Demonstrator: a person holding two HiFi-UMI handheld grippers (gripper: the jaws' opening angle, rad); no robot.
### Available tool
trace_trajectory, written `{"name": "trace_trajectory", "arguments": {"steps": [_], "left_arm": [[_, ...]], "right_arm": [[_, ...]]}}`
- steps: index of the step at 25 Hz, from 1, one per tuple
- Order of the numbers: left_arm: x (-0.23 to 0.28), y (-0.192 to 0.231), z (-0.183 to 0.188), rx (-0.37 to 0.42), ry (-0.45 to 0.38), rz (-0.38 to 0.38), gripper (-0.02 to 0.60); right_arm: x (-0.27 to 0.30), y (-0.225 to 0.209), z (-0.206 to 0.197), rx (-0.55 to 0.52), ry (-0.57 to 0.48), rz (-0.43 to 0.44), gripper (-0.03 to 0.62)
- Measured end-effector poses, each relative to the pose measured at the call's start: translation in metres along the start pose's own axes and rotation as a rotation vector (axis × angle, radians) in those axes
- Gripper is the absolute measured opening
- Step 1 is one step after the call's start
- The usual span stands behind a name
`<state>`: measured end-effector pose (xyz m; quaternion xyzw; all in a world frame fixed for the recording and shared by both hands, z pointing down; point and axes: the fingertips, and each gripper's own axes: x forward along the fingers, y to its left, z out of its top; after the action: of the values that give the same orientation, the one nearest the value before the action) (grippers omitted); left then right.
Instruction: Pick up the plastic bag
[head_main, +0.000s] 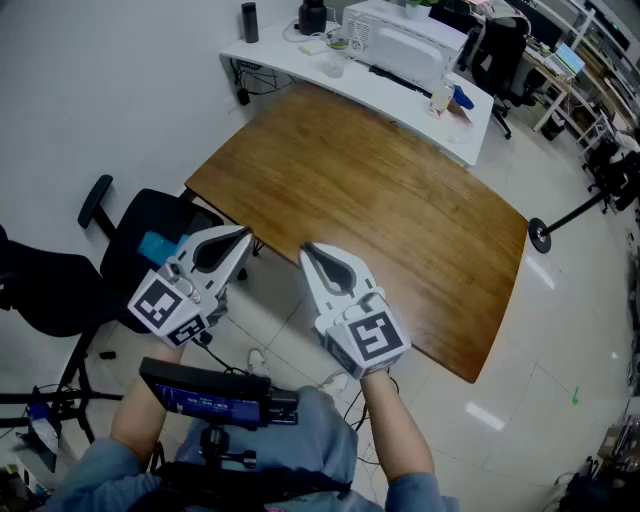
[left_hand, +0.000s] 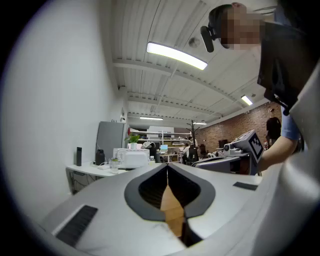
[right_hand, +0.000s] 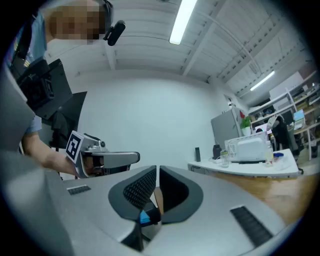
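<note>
No plastic bag shows in any view. Both grippers are held side by side in front of the person, over the floor just short of the near edge of the bare wooden table. My left gripper points toward the table's near left corner; its jaws meet at the tips with nothing between them. My right gripper points the same way, its jaws drawn together to a thin slit and holding nothing. In the right gripper view the left gripper shows side-on.
A black office chair with a blue item on its seat stands left of the table. Beyond the table a white desk carries a white appliance, cups and bottles. Another chair stands at the back right.
</note>
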<state>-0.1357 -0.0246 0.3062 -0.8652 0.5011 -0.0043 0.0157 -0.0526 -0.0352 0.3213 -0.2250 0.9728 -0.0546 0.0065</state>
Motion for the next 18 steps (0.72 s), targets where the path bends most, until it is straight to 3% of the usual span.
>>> {"name": "trace_trajectory", "arguments": {"steps": [11, 18], "left_arm": [[-0.080, 0.083, -0.054, -0.033, 0.065, 0.181, 0.032], [-0.118, 0.128, -0.101, -0.056, 0.120, 0.250, 0.037]], "right_arm": [[0.119, 0.059, -0.080, 0.123, 0.069, 0.185, 0.031], [0.179, 0.088, -0.147, 0.279, 0.160, 0.179, 0.031]]}}
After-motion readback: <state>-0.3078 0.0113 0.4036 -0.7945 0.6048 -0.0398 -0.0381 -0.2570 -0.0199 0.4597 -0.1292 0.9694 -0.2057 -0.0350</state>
